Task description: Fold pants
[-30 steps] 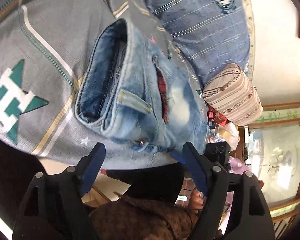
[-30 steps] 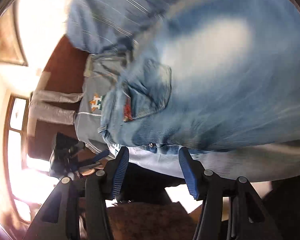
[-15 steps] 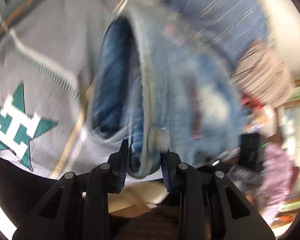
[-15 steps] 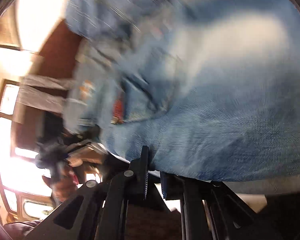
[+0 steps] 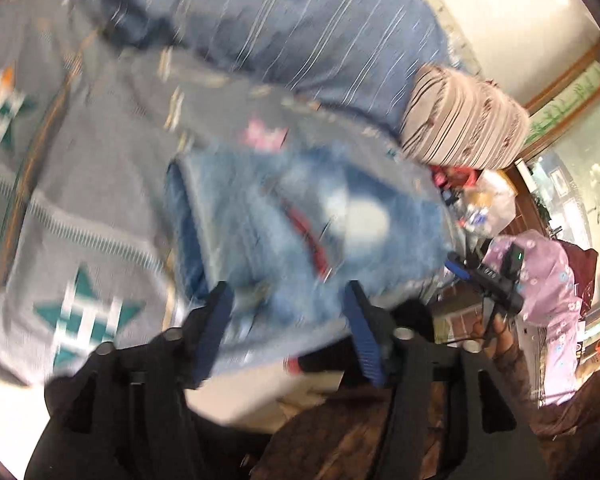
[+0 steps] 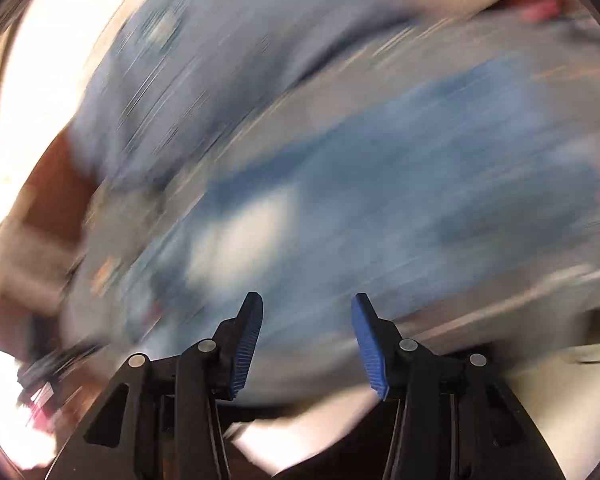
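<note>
Faded blue jeans (image 5: pixel 300 232) lie folded on a grey bedspread (image 5: pixel 100 184) with star emblems. My left gripper (image 5: pixel 286 300) hovers over their near edge; its jaws are opening and nothing sits between the blue pads. In the right wrist view, heavily blurred, the jeans (image 6: pixel 380 200) fill the middle. My right gripper (image 6: pixel 306 308) is above their near edge, jaws opening, with only air between its pads. The right gripper (image 5: pixel 466 272) also shows at the right of the left wrist view, held by a hand (image 5: pixel 496 340).
A blue striped pillow (image 5: pixel 300 32) and a striped bolster (image 5: pixel 464 124) lie at the head of the bed. A pink floral cloth (image 5: pixel 548 288) and clutter stand beside the bed on the right. The bed's near edge (image 5: pixel 260 380) runs below the grippers.
Both grippers closed on the jeans' near edge half a second ago, then let go and opened. Both have pulled back and risen; the right view has swung sideways.
</note>
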The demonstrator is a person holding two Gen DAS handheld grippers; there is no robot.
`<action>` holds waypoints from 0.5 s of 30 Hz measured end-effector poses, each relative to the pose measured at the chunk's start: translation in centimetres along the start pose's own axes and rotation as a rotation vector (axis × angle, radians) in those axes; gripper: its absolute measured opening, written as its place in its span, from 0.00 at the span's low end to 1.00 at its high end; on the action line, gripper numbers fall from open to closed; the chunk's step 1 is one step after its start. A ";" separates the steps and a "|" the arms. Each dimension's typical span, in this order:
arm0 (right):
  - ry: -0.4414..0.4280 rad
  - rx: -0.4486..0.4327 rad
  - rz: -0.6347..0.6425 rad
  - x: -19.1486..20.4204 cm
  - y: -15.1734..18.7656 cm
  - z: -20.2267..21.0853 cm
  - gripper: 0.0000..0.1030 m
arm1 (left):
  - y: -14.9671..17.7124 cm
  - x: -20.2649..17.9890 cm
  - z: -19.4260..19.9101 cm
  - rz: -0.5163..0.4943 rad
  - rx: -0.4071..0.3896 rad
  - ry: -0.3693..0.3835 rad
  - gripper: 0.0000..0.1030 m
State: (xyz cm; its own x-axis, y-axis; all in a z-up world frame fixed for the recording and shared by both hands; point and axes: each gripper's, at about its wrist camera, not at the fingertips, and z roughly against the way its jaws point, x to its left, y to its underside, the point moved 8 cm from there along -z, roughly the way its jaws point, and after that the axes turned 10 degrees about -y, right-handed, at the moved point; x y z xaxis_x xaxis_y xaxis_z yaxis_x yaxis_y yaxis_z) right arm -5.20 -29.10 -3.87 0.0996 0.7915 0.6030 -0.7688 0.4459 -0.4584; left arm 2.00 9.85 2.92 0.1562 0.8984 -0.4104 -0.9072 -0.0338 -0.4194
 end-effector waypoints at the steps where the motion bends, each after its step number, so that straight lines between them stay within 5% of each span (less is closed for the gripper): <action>1: 0.121 -0.109 -0.033 -3.1 -1.5 2.5 0.49 | -0.9 -0.4 -0.6 -0.010 -0.008 -0.015 0.60; 4: 0.253 -0.273 -0.167 -9.1 -3.2 6.2 0.49 | -2.4 -2.2 -4.2 -0.022 0.029 -0.052 0.60; 9: 0.247 -0.312 -0.287 -13.5 -3.4 4.9 0.49 | -1.0 -1.1 -9.9 -0.063 0.152 -0.190 0.59; 12: 0.203 -0.326 -0.259 -14.2 -4.1 3.6 0.04 | -0.3 0.3 -11.8 -0.057 0.196 -0.261 0.50; 15: 0.212 -0.438 -0.142 -12.0 -4.9 5.6 0.05 | -0.3 1.0 -11.9 -0.021 0.201 -0.251 0.50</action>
State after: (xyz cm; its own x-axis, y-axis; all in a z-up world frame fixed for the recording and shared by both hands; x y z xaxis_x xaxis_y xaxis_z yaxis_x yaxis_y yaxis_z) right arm -6.19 -43.15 -5.23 0.3450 0.7578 0.5539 -0.4056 0.6525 -0.6401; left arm 7.09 5.50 -6.97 0.0968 0.9788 -0.1804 -0.9676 0.0501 -0.2473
